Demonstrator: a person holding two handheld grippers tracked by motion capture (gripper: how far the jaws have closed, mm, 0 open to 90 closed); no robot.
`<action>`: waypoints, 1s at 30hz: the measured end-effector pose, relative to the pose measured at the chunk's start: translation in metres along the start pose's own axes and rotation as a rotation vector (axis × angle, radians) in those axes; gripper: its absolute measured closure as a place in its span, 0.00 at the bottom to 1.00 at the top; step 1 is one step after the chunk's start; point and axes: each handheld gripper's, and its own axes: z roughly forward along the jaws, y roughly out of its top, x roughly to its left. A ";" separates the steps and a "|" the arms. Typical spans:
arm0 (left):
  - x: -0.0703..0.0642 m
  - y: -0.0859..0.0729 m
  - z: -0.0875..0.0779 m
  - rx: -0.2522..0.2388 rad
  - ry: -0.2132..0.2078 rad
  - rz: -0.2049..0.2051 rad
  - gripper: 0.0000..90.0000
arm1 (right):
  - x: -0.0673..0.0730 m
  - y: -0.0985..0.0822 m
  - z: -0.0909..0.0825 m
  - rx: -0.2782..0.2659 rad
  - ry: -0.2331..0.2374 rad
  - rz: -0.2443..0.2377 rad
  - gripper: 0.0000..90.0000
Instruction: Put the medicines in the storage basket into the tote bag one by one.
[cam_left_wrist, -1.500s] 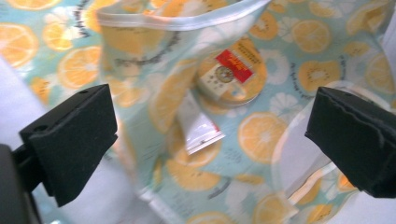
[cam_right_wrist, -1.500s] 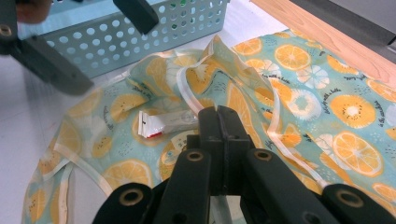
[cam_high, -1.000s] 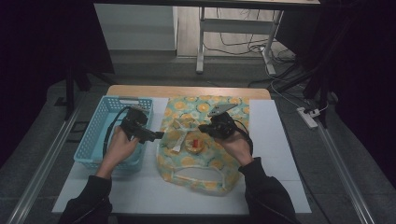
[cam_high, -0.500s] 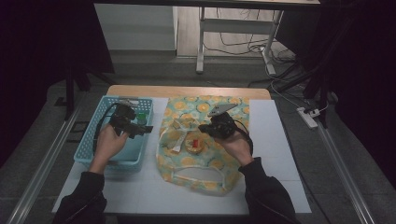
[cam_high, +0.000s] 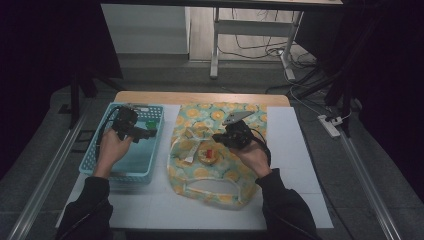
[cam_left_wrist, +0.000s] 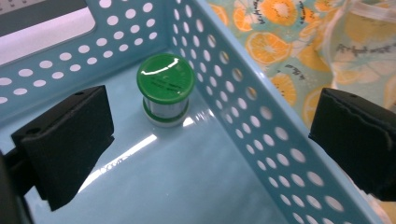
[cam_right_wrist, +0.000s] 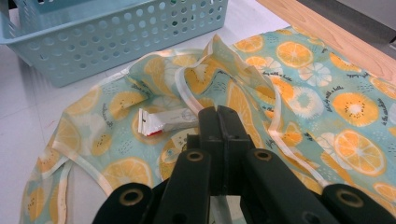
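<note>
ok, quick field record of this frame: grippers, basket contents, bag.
left gripper: open, over the basket, nothing between jaws
right gripper: shut, over the bag
basket: light blue, perforated, left of bag
jar: green lid, upright in basket corner
bag: fruit-print, lying flat on table
tube: small white tube lying on the bag

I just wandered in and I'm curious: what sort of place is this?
Probably a lab or studio for recording demonstrations: a lit white table in a dark room, loose floor cables and a power strip nearby.
</note>
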 end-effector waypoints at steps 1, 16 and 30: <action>0.002 0.001 0.002 0.006 0.002 -0.004 0.00 | 0.000 0.000 0.000 0.000 0.000 0.000 1.00; 0.018 0.009 0.025 0.054 0.030 -0.046 0.02 | 0.001 0.001 -0.002 -0.007 -0.002 -0.005 1.00; 0.020 0.014 0.041 0.099 0.064 -0.042 0.18 | 0.000 0.001 -0.002 -0.011 -0.005 -0.001 1.00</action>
